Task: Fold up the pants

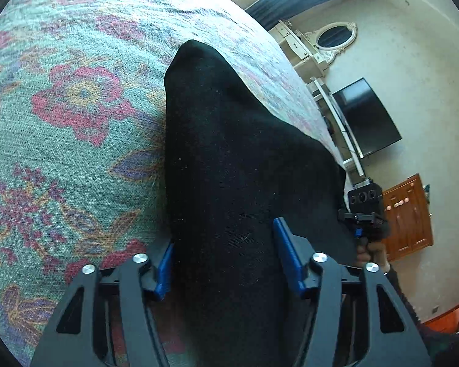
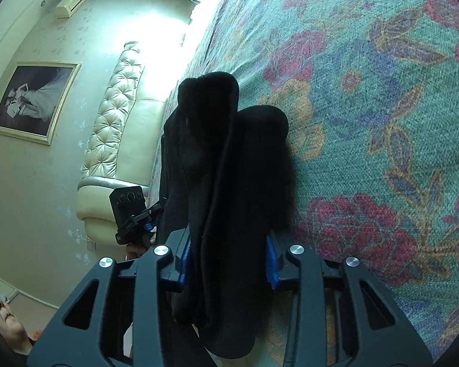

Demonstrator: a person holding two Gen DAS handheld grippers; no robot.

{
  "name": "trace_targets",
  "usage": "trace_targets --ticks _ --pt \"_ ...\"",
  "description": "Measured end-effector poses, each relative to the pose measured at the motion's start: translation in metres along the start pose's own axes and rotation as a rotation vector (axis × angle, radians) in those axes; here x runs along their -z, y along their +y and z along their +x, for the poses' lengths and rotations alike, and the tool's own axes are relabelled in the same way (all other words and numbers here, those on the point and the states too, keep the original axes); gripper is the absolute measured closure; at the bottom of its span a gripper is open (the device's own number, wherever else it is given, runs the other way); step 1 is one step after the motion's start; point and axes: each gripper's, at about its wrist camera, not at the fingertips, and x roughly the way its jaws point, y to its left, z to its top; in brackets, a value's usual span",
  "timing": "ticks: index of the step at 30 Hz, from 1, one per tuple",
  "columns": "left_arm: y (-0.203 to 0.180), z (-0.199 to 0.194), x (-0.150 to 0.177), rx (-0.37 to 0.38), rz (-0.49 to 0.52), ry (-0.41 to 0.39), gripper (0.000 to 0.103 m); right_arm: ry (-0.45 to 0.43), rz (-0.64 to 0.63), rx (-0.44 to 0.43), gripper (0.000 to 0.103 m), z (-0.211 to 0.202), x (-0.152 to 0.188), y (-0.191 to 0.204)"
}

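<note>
The black pants (image 1: 229, 159) lie in a long band on the floral bedspread (image 1: 76, 107). My left gripper (image 1: 223, 263) straddles one end of the band, its blue pads (image 1: 286, 250) on either side of the cloth, shut on it. In the right wrist view the pants (image 2: 226, 183) are bunched in thick folds and my right gripper (image 2: 226, 260) is shut on them, blue pads (image 2: 270, 260) pressed against both sides. Each view shows the other gripper beyond the pants: the right one (image 1: 365, 211) and the left one (image 2: 131, 214).
The bedspread (image 2: 367, 122) covers a large bed. A tufted cream headboard (image 2: 116, 116) and a framed picture (image 2: 33, 98) are on one wall. A black TV (image 1: 367, 116), a wooden cabinet (image 1: 410, 214) and an oval mirror (image 1: 335, 35) stand beyond the bed's edge.
</note>
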Motion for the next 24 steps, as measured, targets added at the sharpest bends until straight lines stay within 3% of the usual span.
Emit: trace_targets --ticks 4,14,19,24 --pt "0.000 -0.004 0.002 0.002 -0.027 -0.026 0.063 -0.010 0.008 -0.012 0.072 0.001 0.002 -0.001" --pt "-0.012 -0.013 0.003 -0.060 0.001 -0.053 0.074 -0.027 0.014 -0.013 0.074 -0.001 0.002 0.007" --pt "-0.015 -0.021 -0.002 -0.097 0.026 -0.053 0.076 -0.023 0.004 -0.014 0.074 0.000 0.002 0.015" --pt "-0.008 -0.015 -0.004 -0.109 0.017 -0.055 0.076 -0.039 0.045 -0.037 0.074 0.002 0.002 -0.003"
